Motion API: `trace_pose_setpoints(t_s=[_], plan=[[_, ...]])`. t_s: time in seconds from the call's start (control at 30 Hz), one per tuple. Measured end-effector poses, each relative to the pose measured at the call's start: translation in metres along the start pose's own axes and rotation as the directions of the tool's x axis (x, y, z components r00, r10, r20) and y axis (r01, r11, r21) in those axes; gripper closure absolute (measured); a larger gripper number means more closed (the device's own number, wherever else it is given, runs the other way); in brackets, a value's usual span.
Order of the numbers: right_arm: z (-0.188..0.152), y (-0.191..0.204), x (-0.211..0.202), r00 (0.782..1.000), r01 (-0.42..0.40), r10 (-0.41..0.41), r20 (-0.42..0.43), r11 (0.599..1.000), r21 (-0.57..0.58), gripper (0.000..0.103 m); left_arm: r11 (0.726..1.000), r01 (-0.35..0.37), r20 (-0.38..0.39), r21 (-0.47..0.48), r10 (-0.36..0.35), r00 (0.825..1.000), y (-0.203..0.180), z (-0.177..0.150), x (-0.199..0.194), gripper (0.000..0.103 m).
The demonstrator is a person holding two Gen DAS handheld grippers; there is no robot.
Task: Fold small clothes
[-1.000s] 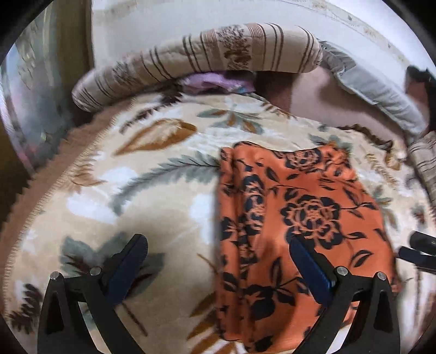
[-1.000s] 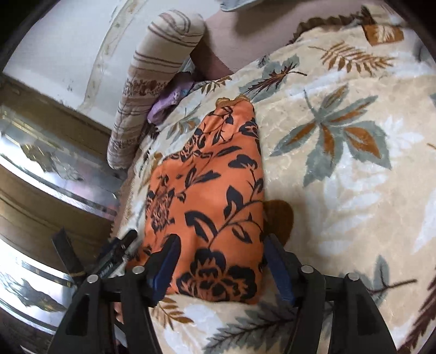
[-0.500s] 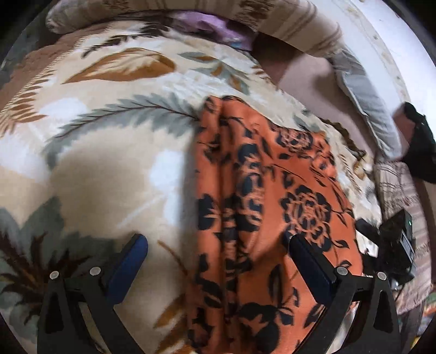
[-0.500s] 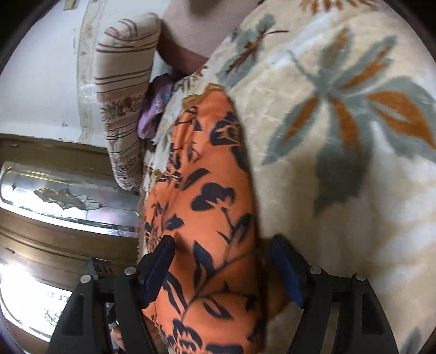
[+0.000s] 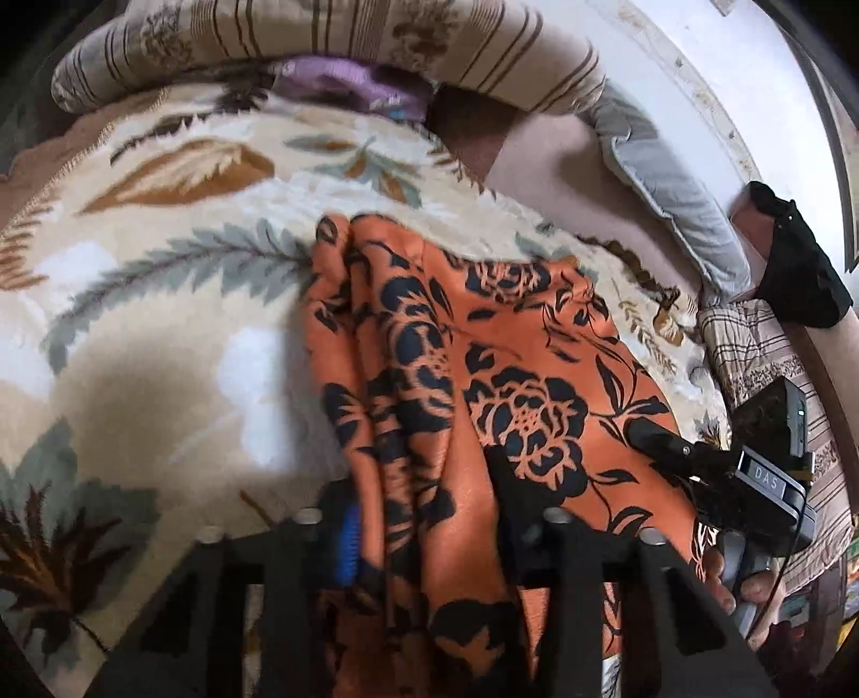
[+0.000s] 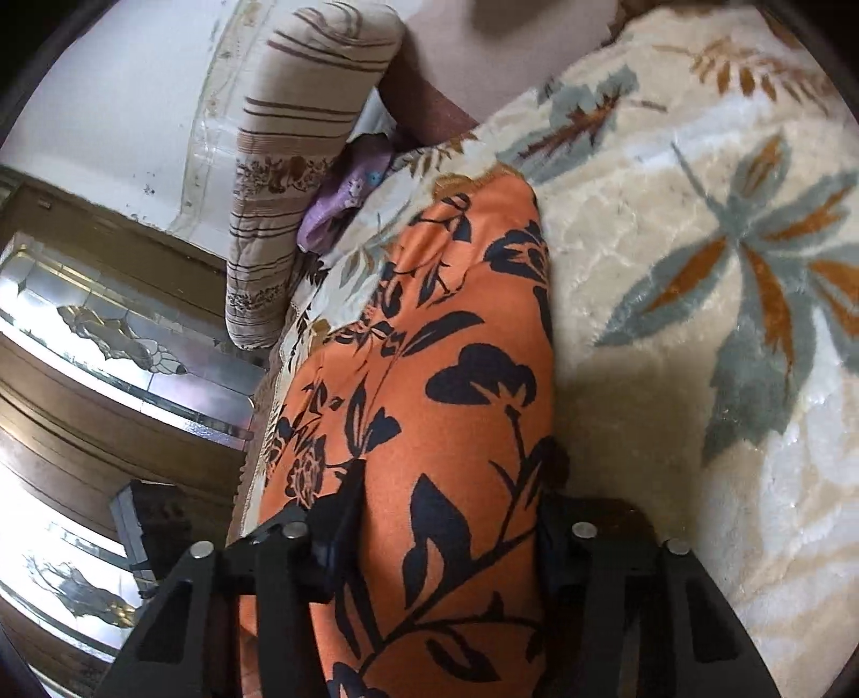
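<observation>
An orange garment with black flowers (image 5: 483, 376) lies folded lengthwise on a leaf-patterned blanket (image 5: 161, 333); it also fills the right wrist view (image 6: 429, 408). My left gripper (image 5: 424, 515) has closed on the near edge of the garment, and bunched cloth fills the gap between its fingers. My right gripper (image 6: 445, 531) is closed on the other near corner, with cloth between its fingers. The right gripper's body (image 5: 751, 483) shows at the garment's right edge in the left wrist view.
A striped bolster (image 5: 322, 48) and a purple cloth (image 5: 349, 86) lie at the far end of the bed. A grey pillow (image 5: 671, 204) and a black item (image 5: 800, 268) sit far right. A mirrored wooden cabinet (image 6: 107, 349) stands left of the bed.
Both grippers have dropped onto the garment's near edge and closed from wide open onto the cloth. The fabric has bunched up between the fingers.
</observation>
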State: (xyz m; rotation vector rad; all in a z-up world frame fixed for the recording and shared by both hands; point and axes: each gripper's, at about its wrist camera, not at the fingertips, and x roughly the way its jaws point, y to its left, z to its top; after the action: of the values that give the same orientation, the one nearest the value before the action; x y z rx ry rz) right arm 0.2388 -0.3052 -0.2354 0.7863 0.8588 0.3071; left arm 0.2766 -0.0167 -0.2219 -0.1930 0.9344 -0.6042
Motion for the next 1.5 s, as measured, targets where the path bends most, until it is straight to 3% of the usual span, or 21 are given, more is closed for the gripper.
trace_pose_setpoints(t_s=[0.13,0.33,0.5,0.6,0.7,0.77,0.8,0.9,1.0,1.07,1.13,1.17,1.23,1.27,1.33,1.37,1.43,1.5], plan=[[-0.004,0.013,-0.019,0.999,-0.001,0.002,0.037,0.999,-0.042,0.053,1.0,0.023,0.017,0.01,-0.023,1.0,-0.009,-0.006,-0.014,0.066],[-0.02,0.02,-0.085,0.996,0.02,-0.012,0.087,0.996,-0.092,0.054,0.995,0.062,0.023,0.084,-0.064,0.998,-0.058,-0.038,-0.037,0.066],[-0.047,0.002,-0.142,0.992,0.016,-0.009,0.123,0.998,-0.055,0.053,0.987,0.134,0.011,0.093,-0.136,0.991,-0.092,-0.079,-0.054,0.066],[-0.071,-0.014,-0.169,0.993,0.023,-0.022,0.118,1.0,-0.011,0.053,0.986,0.139,-0.032,0.091,-0.137,0.99,-0.104,-0.111,-0.052,0.066],[-0.092,-0.035,-0.175,0.994,0.082,-0.083,0.071,0.996,0.025,0.054,0.989,0.084,-0.105,0.122,-0.072,0.992,-0.113,-0.141,-0.038,0.066],[-0.097,-0.05,-0.17,0.985,0.168,-0.169,0.02,0.985,0.051,0.046,0.987,-0.005,-0.101,0.159,0.021,0.995,-0.113,-0.154,-0.035,0.054],[-0.097,-0.057,-0.169,0.98,0.197,-0.198,0.0,0.977,0.076,0.044,0.988,-0.004,-0.097,0.152,0.019,0.995,-0.112,-0.153,-0.039,0.051],[-0.091,-0.057,-0.194,0.976,0.198,-0.206,0.069,0.974,0.112,0.042,0.986,-0.069,-0.047,0.154,0.077,0.996,-0.111,-0.147,-0.06,0.044],[-0.093,-0.037,-0.229,0.95,0.219,-0.224,0.217,0.974,0.051,0.04,0.963,-0.174,0.051,0.206,0.168,0.985,-0.117,-0.147,-0.083,0.038],[-0.1,-0.021,-0.241,0.945,0.202,-0.191,0.267,0.979,-0.014,0.04,0.96,-0.176,0.056,0.217,0.168,0.984,-0.12,-0.154,-0.09,0.037],[-0.11,-0.005,-0.236,0.955,0.19,-0.165,0.247,0.978,-0.081,0.041,0.951,-0.2,0.04,0.236,0.196,0.98,-0.121,-0.163,-0.085,0.037],[-0.115,0.002,-0.227,0.962,0.187,-0.161,0.219,0.977,-0.101,0.043,0.934,-0.245,0.032,0.259,0.245,0.969,-0.124,-0.17,-0.075,0.037],[-0.13,0.005,-0.198,0.975,0.213,-0.202,0.094,0.968,-0.132,0.048,0.911,-0.302,0.023,0.282,0.308,0.951,-0.124,-0.182,-0.065,0.036],[-0.137,0.005,-0.187,0.963,0.27,-0.262,0.067,0.95,-0.154,0.047,0.912,-0.308,0.02,0.27,0.315,0.949,-0.124,-0.184,-0.064,0.036],[-0.144,0.02,-0.184,0.933,0.359,-0.344,0.107,0.901,-0.241,0.048,0.917,-0.306,0.022,0.254,0.311,0.95,-0.126,-0.18,-0.071,0.036],[-0.143,0.026,-0.188,0.93,0.367,-0.348,0.12,0.895,-0.252,0.049,0.913,-0.314,0.036,0.262,0.315,0.948,-0.129,-0.179,-0.08,0.036],[-0.147,0.037,-0.206,0.939,0.332,-0.295,0.175,0.91,-0.248,0.049,0.898,-0.343,0.079,0.275,0.335,0.939,-0.137,-0.177,-0.093,0.036],[-0.155,0.048,-0.223,0.93,0.333,-0.272,0.247,0.908,-0.254,0.049,0.894,-0.356,0.13,0.273,0.332,0.934,-0.147,-0.175,-0.111,0.034]])
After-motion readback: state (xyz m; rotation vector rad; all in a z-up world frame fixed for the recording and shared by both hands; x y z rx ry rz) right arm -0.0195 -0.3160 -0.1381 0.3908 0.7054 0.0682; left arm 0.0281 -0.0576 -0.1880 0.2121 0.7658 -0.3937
